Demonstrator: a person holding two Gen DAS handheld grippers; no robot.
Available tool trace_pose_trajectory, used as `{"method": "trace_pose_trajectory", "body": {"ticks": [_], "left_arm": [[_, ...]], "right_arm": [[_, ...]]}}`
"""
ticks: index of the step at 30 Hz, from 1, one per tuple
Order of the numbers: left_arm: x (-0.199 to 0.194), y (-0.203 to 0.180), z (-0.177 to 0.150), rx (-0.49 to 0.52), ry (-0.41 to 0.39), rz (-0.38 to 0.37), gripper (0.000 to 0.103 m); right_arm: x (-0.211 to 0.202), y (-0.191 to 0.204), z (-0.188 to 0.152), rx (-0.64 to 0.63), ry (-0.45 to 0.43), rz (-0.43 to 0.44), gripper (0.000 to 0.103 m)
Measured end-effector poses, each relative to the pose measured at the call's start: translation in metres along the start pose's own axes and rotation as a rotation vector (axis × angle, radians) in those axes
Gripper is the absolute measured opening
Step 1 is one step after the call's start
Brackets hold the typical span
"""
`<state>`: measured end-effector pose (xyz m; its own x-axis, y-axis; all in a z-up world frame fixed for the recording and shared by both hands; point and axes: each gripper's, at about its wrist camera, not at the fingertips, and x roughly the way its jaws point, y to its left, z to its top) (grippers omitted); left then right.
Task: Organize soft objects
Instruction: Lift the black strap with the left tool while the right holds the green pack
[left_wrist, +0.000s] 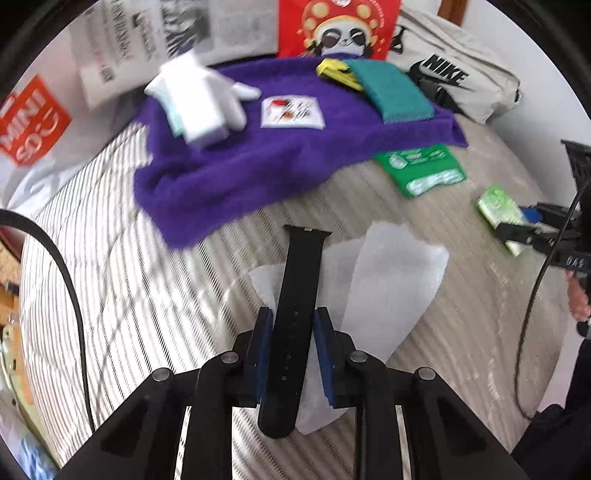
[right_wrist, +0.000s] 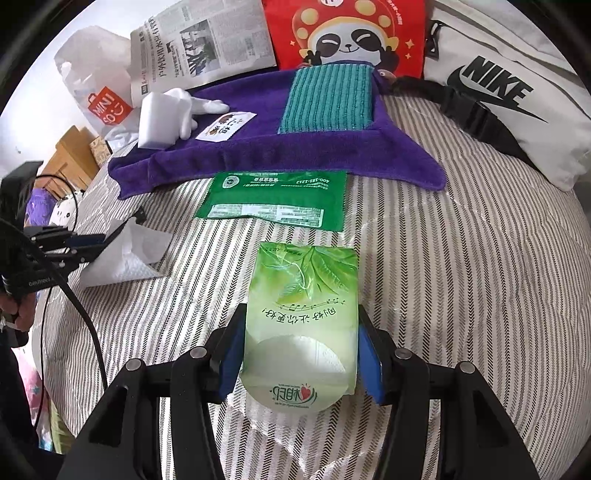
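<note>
In my left gripper I see the black watch strap pinched between the two blue pads, and it points forward over a white tissue sheet that lies on the striped bed cover. My right gripper is closed on the green tissue pack, which stands out ahead of the fingers above the cover. Further ahead, the purple towel carries a teal cloth, a white glove and a small printed card; a flat green packet lies just beside its front edge. The left wrist view is blurred, so the yellow thing beside the teal cloth I cannot identify.
</note>
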<state>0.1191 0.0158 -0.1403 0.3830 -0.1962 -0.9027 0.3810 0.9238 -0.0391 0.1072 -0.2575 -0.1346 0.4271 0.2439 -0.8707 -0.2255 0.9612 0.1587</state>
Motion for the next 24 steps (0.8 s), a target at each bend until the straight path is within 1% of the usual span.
{"method": "trace_pose_trajectory", "body": {"ticks": [2, 6, 10, 13, 14, 15, 16, 17, 18, 19, 21, 23, 24], "left_arm": [[0.002, 0.004, -0.007, -0.007, 0.009, 0.020, 0.023], [-0.009, 0.009, -0.017, -0.024, -0.028, 0.022, 0.023], [-0.016, 0.008, -0.011, -0.017, -0.058, -0.004, 0.023], [-0.004, 0.002, -0.004, 0.018, -0.036, -0.002, 0.024], [0.001, 0.000, -0.002, 0.031, -0.022, 0.011, 0.026], [0.006, -0.002, -0.001, 0.044, -0.010, 0.025, 0.030], [0.007, -0.003, 0.001, 0.056, -0.014, 0.034, 0.039], [0.007, -0.003, 0.001, 0.057, -0.014, 0.040, 0.043], [0.008, -0.002, 0.001, 0.057, -0.012, 0.053, 0.044], [0.008, -0.001, 0.002, 0.057, -0.014, 0.067, 0.038], [0.008, 0.003, 0.001, 0.047, -0.015, 0.048, 0.030], [0.008, 0.002, 0.000, 0.050, -0.016, 0.014, 0.025], [0.007, 0.000, -0.001, 0.058, -0.015, 0.017, 0.024]], "right_arm": [[0.001, 0.001, 0.000, -0.004, 0.002, 0.001, 0.054], [0.003, 0.005, 0.000, -0.017, 0.011, -0.002, 0.054], [0.005, 0.008, 0.001, -0.026, 0.015, -0.004, 0.054], [0.004, 0.009, 0.001, -0.030, 0.018, -0.006, 0.054], [0.004, 0.008, 0.001, -0.031, 0.019, -0.005, 0.054], [0.004, 0.008, 0.000, -0.031, 0.020, -0.006, 0.054], [0.004, 0.007, 0.000, -0.031, 0.021, -0.007, 0.054], [0.004, 0.007, 0.000, -0.030, 0.021, -0.007, 0.054], [0.004, 0.007, 0.000, -0.030, 0.021, -0.007, 0.054], [0.004, 0.007, 0.001, -0.031, 0.021, -0.009, 0.054], [0.005, 0.007, 0.001, -0.037, 0.020, -0.011, 0.054], [0.005, 0.008, 0.002, -0.041, 0.020, -0.013, 0.054], [0.005, 0.008, 0.002, -0.042, 0.020, -0.013, 0.055]]}}
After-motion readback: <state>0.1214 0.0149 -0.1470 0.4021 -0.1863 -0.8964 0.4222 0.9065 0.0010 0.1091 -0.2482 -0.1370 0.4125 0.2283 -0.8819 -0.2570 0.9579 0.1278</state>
